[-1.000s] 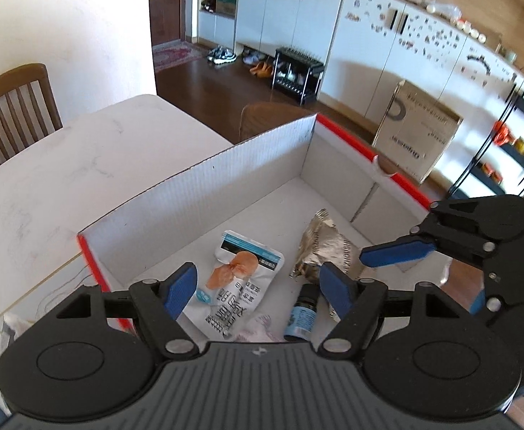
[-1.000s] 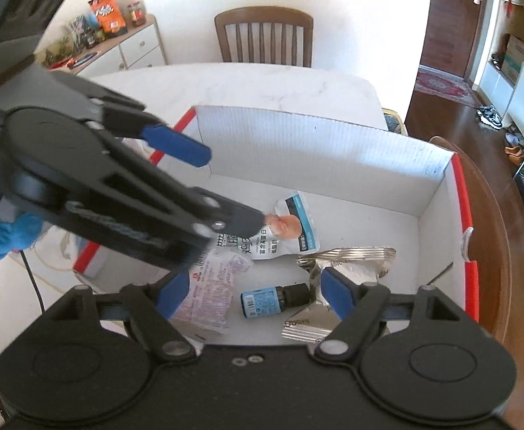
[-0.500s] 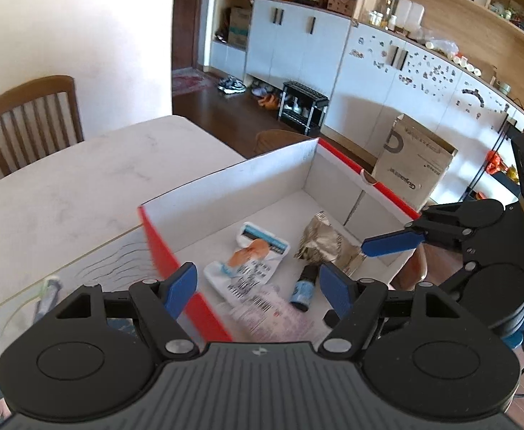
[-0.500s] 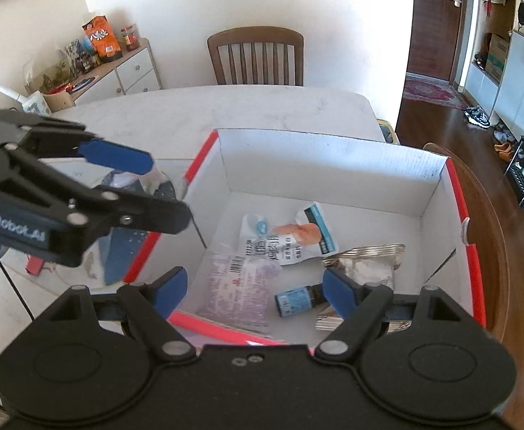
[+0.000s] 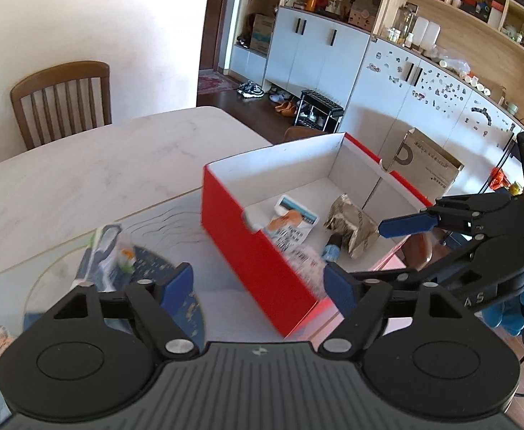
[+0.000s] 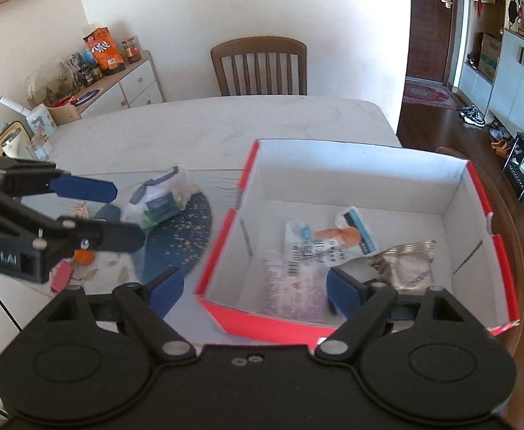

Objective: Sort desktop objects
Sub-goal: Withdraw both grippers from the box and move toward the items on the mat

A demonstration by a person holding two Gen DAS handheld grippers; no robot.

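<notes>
Fingers (image 6: 82,188) of left gripper (image 6: 118,215), "nRobot.AI" on its body

The small bottle (image 5: 331,247) in the red box (image 5: 262,265) is partly covered by the crumpled foil packet (image 5: 351,225) in the left wrist view; in the right wrist view it is hidden behind the right gripper's blue pad. The pink printed sachet (image 6: 292,288) is blurred; its text is unreadable. The box's near wall (image 6: 272,322) is smeared. The plastic-wrapped pack (image 6: 161,200) on the dark blue mat (image 6: 183,236) is too blurred to identify. A small orange object (image 6: 82,256) lies partly behind the left gripper (image 6: 118,211).
</notes>
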